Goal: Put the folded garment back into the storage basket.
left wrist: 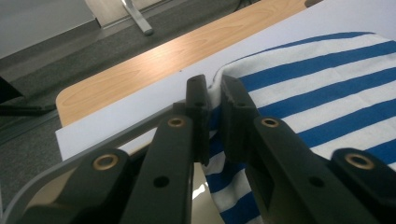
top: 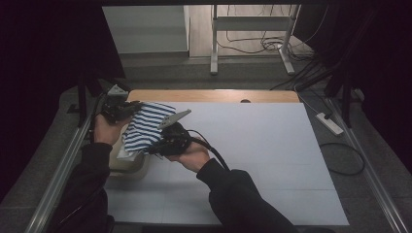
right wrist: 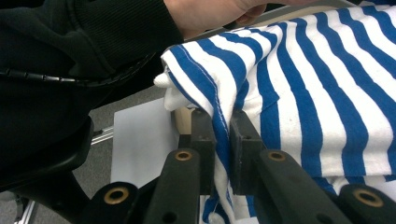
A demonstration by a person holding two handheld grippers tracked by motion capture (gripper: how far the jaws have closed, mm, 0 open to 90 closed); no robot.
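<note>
We have a blue-and-white striped cloth [top: 144, 127], probably a knit shirt, held up over the left edge of the white table sheet [top: 262, 160], above a pale container [top: 130, 164] that sits at the table's left side. Both grippers are clamped on it. The left gripper [left wrist: 214, 100] pinches a bunched white edge of the fabric at the far corner, jaws drawn together with the cloth squeezed between them. The right gripper [right wrist: 223, 126] bites a folded hem at the near end, where several layers are stacked between its jaws.

We judge the cloth to be light, soft and entirely limp: it sags between the two grips and drapes in folds, so it keeps no shape of its own. It is not fragile, but a thin single layer can slide out of hard black jaws. We think the best hold is on hems and doubled edges, as we have now, since the seam gives the jaws something thicker to bite. Keeping the two grips well apart and level should hold the fabric spread.
</note>
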